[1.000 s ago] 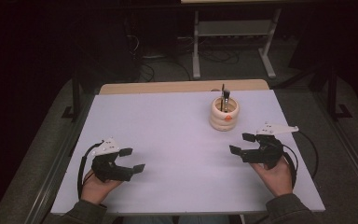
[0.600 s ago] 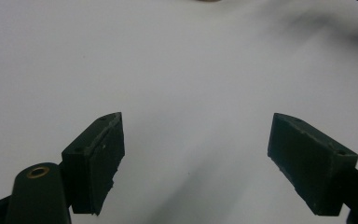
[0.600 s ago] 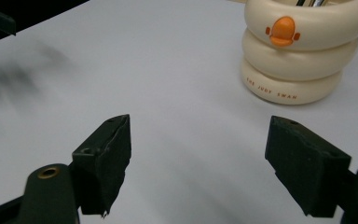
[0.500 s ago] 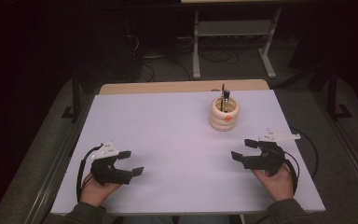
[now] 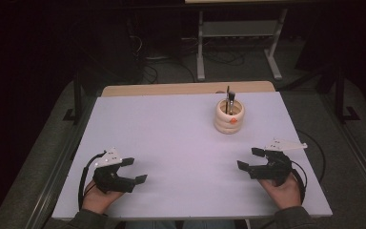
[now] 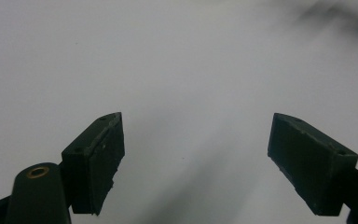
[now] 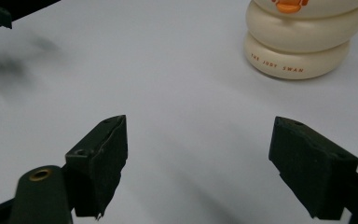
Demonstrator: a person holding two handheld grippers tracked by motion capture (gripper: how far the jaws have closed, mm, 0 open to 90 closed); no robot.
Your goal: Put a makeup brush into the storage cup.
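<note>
A cream ringed holder (image 5: 228, 116) with an orange mark stands at the table's back right, with dark-handled brushes (image 5: 229, 98) upright in it. The right gripper view shows its lower rings (image 7: 303, 42) ahead and to the right. My right gripper (image 5: 249, 159) rests near the front right edge, well short of the holder. Its jaws (image 7: 198, 163) have just been opening and stand wide apart with only bare table between them. My left gripper (image 5: 136, 170) lies at the front left, open, with nothing between its pads (image 6: 196, 158).
The white tabletop (image 5: 171, 138) has a wooden strip (image 5: 186, 88) along its far edge. Behind the table stand a metal frame (image 5: 238, 43) and floor cables. A black cable (image 5: 314, 152) loops off the right gripper at the table's right edge.
My right gripper has slid back toward the front edge and sunk a little, its jaws slightly wider. The left gripper and the holder have stayed put.
</note>
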